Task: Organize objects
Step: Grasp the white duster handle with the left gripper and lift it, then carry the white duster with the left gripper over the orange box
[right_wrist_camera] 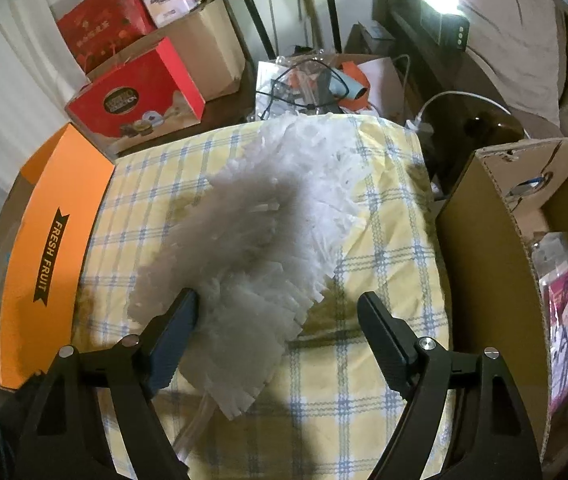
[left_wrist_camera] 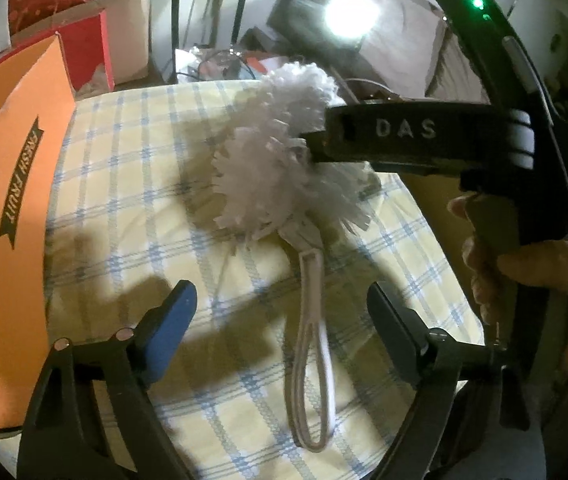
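A white fluffy duster (left_wrist_camera: 284,168) with a pale looped handle (left_wrist_camera: 314,344) lies on the yellow and blue checked tablecloth (left_wrist_camera: 123,184). My left gripper (left_wrist_camera: 281,332) is open, its jaws wide apart on either side of the handle, above it. My right gripper (right_wrist_camera: 277,328) is open and hovers over the duster's head (right_wrist_camera: 267,224), which lies between and ahead of its fingers. In the left wrist view the right gripper's body (left_wrist_camera: 416,140), marked DAS, comes in from the right over the duster's head.
An orange FRESH FRUIT box (right_wrist_camera: 47,248) lies along the table's left edge. An open brown carton (right_wrist_camera: 500,264) with packets stands at the right. Red boxes (right_wrist_camera: 139,92), cartons and a cluttered pile with a hairdryer (right_wrist_camera: 348,84) stand behind the table. A bright lamp (left_wrist_camera: 348,12) shines at the back.
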`<state>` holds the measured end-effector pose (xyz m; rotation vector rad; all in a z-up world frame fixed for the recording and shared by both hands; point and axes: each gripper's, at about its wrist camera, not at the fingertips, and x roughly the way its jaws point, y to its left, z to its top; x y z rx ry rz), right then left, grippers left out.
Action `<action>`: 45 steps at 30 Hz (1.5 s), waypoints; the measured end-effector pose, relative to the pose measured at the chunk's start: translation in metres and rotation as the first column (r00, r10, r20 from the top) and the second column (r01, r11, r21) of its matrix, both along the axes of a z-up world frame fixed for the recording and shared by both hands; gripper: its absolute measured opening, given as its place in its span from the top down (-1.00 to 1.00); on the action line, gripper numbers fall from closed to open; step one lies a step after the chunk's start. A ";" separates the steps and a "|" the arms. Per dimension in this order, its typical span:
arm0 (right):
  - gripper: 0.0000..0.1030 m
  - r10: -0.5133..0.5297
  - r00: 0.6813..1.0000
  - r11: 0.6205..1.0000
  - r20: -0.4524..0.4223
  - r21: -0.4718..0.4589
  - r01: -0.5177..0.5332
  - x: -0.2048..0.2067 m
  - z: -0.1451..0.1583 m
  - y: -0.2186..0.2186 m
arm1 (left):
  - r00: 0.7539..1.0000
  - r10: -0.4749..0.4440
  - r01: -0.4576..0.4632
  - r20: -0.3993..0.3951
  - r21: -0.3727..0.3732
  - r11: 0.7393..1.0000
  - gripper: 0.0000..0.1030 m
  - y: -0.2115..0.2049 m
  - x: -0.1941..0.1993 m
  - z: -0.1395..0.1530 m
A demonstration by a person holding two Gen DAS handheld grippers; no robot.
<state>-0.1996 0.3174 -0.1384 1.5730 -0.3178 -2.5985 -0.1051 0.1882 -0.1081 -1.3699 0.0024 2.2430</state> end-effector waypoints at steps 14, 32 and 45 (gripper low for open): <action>-0.39 0.079 0.996 0.986 0.051 -0.150 -0.071 -0.011 -0.020 -0.017 | 0.999 -0.045 0.045 0.014 -0.054 0.997 0.01 0.022 0.000 -0.019; 0.30 0.107 0.994 0.972 0.012 -0.212 -0.102 -0.015 -0.020 -0.034 | 0.997 -0.071 0.069 -0.039 -0.055 0.996 0.80 0.015 0.003 -0.012; 0.34 0.116 0.990 0.962 -0.082 -0.239 -0.133 -0.004 0.027 -0.046 | 0.993 -0.045 0.044 -0.107 -0.014 0.999 0.80 -0.016 0.018 0.027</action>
